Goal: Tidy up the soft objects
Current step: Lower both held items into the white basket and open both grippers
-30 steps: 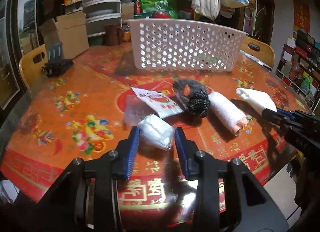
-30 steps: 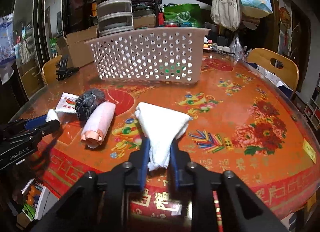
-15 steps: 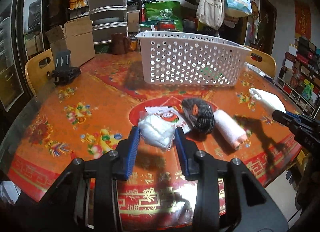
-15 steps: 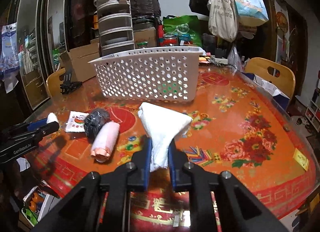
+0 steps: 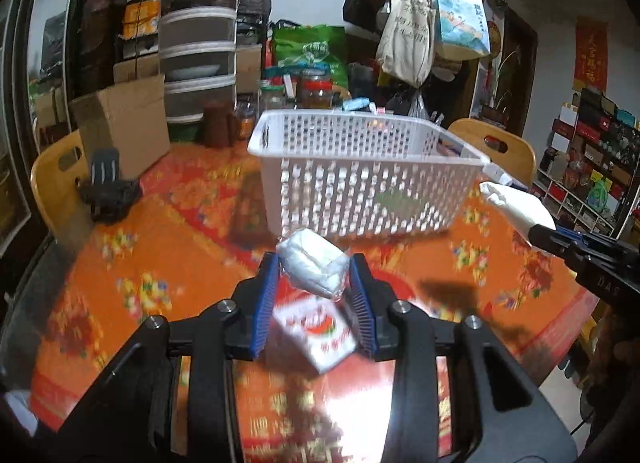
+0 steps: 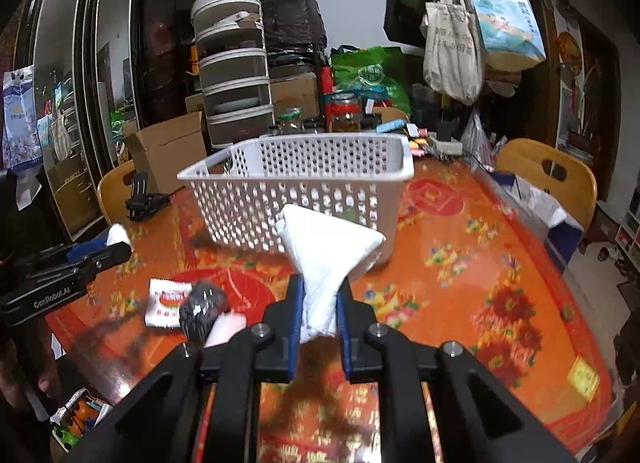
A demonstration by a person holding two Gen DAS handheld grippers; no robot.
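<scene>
My left gripper (image 5: 314, 283) is shut on a white wrapped soft bundle (image 5: 314, 265) and holds it above the table, in front of the white perforated basket (image 5: 360, 187). My right gripper (image 6: 319, 307) is shut on a folded white cloth (image 6: 326, 247), also lifted, facing the basket (image 6: 304, 179). On the table lie a white and red packet (image 6: 166, 303), a dark knitted ball (image 6: 202, 309) and a pink roll (image 6: 224, 329). The packet also shows under the left gripper (image 5: 316, 333). The right gripper with its cloth (image 5: 516, 207) shows at the right of the left wrist view.
The round table (image 6: 500, 283) has an orange flowered cover. A black holder (image 5: 106, 191) and a cardboard box (image 5: 120, 123) stand at the far left. Wooden chairs (image 6: 548, 175) ring the table. Jars and stacked containers (image 6: 234, 71) stand behind the basket.
Both grippers have risen and moved toward the basket with their loads. The left one lifted the white bundle off the table; the rim of the basket now shows from higher up.
</scene>
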